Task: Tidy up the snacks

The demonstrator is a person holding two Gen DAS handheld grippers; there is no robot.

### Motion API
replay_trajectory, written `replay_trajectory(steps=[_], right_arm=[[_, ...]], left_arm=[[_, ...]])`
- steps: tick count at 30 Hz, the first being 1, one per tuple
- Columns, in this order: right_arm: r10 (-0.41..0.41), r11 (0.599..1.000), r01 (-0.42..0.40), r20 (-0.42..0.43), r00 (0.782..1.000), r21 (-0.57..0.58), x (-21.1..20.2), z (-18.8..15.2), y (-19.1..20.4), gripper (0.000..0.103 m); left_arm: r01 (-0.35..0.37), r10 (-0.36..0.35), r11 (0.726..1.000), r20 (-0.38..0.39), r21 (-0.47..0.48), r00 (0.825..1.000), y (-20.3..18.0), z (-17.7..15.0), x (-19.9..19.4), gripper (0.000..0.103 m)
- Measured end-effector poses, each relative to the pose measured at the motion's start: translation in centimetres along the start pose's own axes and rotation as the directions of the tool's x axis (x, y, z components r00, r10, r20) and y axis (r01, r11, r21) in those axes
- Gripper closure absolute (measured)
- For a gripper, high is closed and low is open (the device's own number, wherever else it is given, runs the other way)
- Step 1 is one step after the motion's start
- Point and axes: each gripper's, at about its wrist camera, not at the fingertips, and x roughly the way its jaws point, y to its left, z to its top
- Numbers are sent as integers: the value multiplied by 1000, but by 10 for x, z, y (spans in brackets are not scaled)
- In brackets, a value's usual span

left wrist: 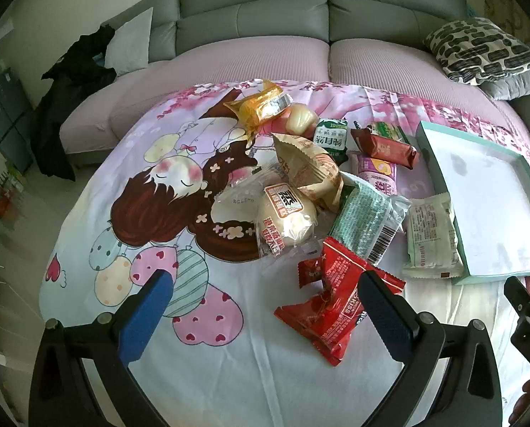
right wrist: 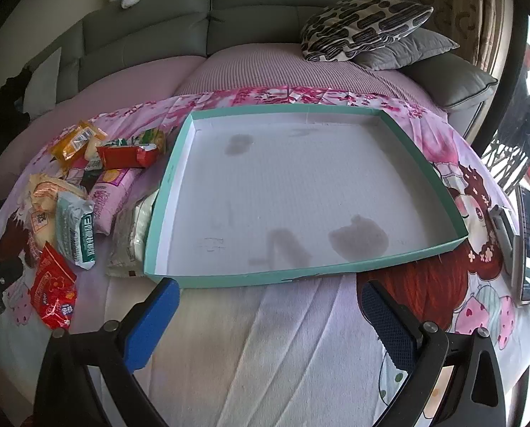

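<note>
A heap of snack packets lies on a cartoon-print cloth (left wrist: 229, 356): a red packet (left wrist: 332, 306) nearest my left gripper, a clear-wrapped bun (left wrist: 286, 213), a pale green packet (left wrist: 368, 220), a white packet (left wrist: 432, 235) and a gold packet (left wrist: 261, 106). A shallow teal box lid (right wrist: 336, 270) with a white inside lies right of the heap with nothing in it. My left gripper (left wrist: 265, 306) is open, its right finger over the red packet's edge. My right gripper (right wrist: 268, 309) is open just in front of the lid's near wall. The heap shows at left in the right wrist view (right wrist: 76, 220).
A grey sofa (left wrist: 321, 7) with a patterned cushion (right wrist: 364, 25) stands behind. A black garment (left wrist: 72, 82) hangs at its left end. A phone or tablet (right wrist: 528, 242) stands at the cloth's right edge. Bare cloth lies in front of both grippers.
</note>
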Motion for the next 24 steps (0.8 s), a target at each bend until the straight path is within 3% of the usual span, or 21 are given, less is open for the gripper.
replay_trajectory(steps=[13,21,24], right_arm=[[-11,1000,11,-5,1000,-6,1,1,3,0],[-15,1000,15,-6,1000,-8,1,0,5,0],[19,1000,-19,14,1000,-1,-5,3,7,0]], left_arm=[[8,-9,1000,40,17,999,0,-1,-3,0],[39,-38,999,45,-25,998,10,1,-3,0],[54,-53,998,48,-34,997,12,1,-3,0]])
